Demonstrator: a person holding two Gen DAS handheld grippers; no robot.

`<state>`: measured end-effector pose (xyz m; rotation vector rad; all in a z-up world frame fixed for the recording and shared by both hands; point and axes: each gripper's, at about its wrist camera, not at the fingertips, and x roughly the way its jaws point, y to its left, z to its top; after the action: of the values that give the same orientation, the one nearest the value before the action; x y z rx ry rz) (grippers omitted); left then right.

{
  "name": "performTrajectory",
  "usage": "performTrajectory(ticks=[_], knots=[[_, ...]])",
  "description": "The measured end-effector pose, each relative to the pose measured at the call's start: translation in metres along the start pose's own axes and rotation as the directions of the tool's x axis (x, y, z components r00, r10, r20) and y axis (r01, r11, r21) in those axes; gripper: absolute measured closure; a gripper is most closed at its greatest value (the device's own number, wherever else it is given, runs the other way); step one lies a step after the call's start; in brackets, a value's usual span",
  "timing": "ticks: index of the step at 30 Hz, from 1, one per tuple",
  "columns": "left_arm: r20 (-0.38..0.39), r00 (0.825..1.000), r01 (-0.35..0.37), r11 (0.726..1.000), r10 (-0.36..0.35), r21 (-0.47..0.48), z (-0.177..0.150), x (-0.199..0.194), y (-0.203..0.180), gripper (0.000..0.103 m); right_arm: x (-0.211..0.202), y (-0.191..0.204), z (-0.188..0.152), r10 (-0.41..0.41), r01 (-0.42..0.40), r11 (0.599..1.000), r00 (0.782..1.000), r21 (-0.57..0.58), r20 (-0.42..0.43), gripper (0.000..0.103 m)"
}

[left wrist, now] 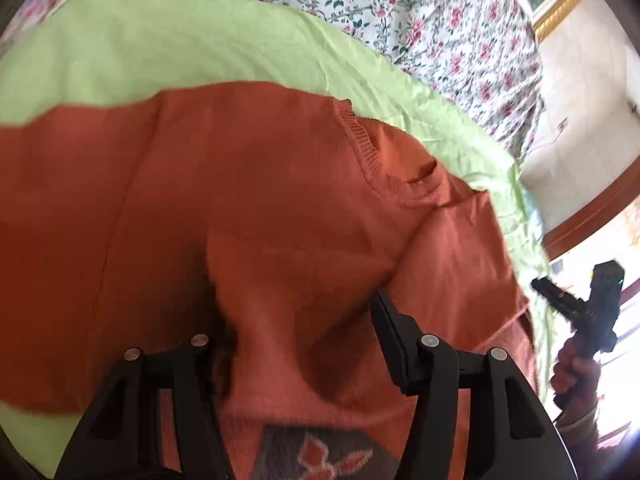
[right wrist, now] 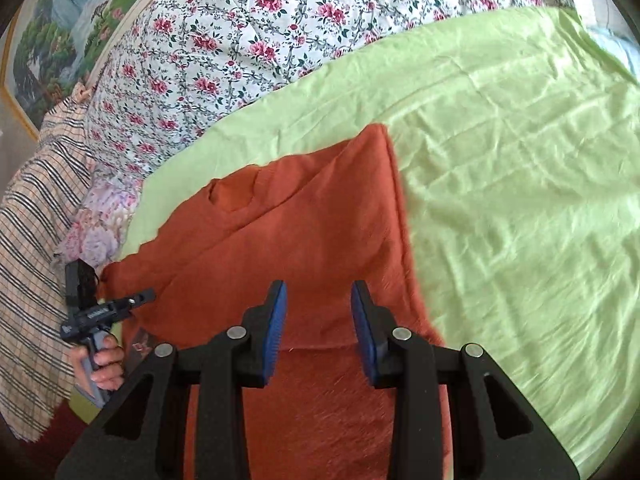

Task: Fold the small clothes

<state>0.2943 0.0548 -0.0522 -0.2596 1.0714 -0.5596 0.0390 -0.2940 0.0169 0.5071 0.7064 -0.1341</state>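
An orange knit sweater (left wrist: pixel 256 184) lies on a light green sheet (left wrist: pixel 160 40); its ribbed neckline (left wrist: pixel 380 160) points to the far right. A fold of it drapes over my left gripper (left wrist: pixel 296 320), whose jaws stand wide apart; the left finger is hidden under cloth. In the right wrist view the sweater (right wrist: pixel 320 232) lies partly folded, and my right gripper (right wrist: pixel 318 320) hovers over it with its blue pads (right wrist: pixel 280 320) apart and nothing between them. Each gripper shows in the other's view, the right one (left wrist: pixel 576 304) and the left one (right wrist: pixel 104 312).
A floral quilt (right wrist: pixel 240 40) lies bunched behind the green sheet (right wrist: pixel 520 160). A plaid cloth (right wrist: pixel 36 220) hangs at the left. A framed landscape painting (right wrist: pixel 60 20) is on the wall. The bed edge and floor (left wrist: pixel 592 216) are at the right.
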Motion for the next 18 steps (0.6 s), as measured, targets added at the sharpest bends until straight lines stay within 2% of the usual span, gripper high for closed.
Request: performTrajectory(ticks=[2, 4, 6, 7, 11, 12, 13, 15, 16, 18], knots=[[-0.009, 1.0, -0.008, 1.0, 0.009, 0.015, 0.009, 0.005, -0.003, 0.048, 0.005, -0.003, 0.011, -0.058, 0.058, 0.998, 0.998, -0.031, 0.002, 0.051], [-0.014, 1.0, -0.011, 0.999, 0.011, 0.037, 0.007, 0.005, -0.001, 0.057, 0.012, -0.008, 0.022, -0.118, 0.118, 0.992, 0.993, -0.054, 0.003, 0.051], [-0.02, 0.999, -0.037, 0.997, 0.038, 0.073, 0.001, 0.008, -0.006, 0.088, 0.027, -0.015, 0.036, -0.169, 0.167, 0.983, 0.985, -0.081, -0.019, 0.051], [-0.022, 0.999, -0.045, 0.996, 0.047, 0.082, -0.001, 0.009, -0.007, 0.095, 0.036, -0.019, 0.041, -0.183, 0.18, 0.98, 0.982, -0.085, -0.036, 0.051], [0.038, 0.994, -0.101, 0.991, 0.098, 0.085, -0.01, 0.003, -0.007, 0.1, 0.072, -0.028, 0.051, -0.192, 0.181, 0.978, 0.975, -0.1, -0.114, 0.051], [0.082, 0.99, -0.124, 0.989, 0.118, 0.075, -0.011, -0.005, -0.009, 0.101, 0.078, -0.028, 0.05, -0.194, 0.18, 0.977, 0.973, -0.111, -0.128, 0.058], [0.139, 0.983, -0.126, 0.99, 0.117, 0.06, -0.01, -0.017, -0.011, 0.101, 0.081, -0.027, 0.051, -0.182, 0.166, 0.978, 0.975, -0.125, -0.127, 0.089], [0.213, 0.971, -0.116, 0.993, 0.106, 0.032, -0.01, -0.03, -0.012, 0.1, 0.067, -0.029, 0.056, -0.136, 0.128, 0.987, 0.987, -0.093, -0.082, 0.09], [0.22, 0.969, -0.122, 0.992, 0.114, 0.024, -0.01, -0.03, -0.011, 0.1, 0.058, -0.031, 0.058, -0.132, 0.128, 0.989, 0.99, -0.079, -0.05, 0.09], [0.198, 0.968, -0.157, 0.988, 0.152, 0.011, -0.011, -0.019, -0.007, 0.1, 0.055, -0.039, 0.057, -0.121, 0.119, 0.992, 0.992, -0.052, -0.046, 0.091]])
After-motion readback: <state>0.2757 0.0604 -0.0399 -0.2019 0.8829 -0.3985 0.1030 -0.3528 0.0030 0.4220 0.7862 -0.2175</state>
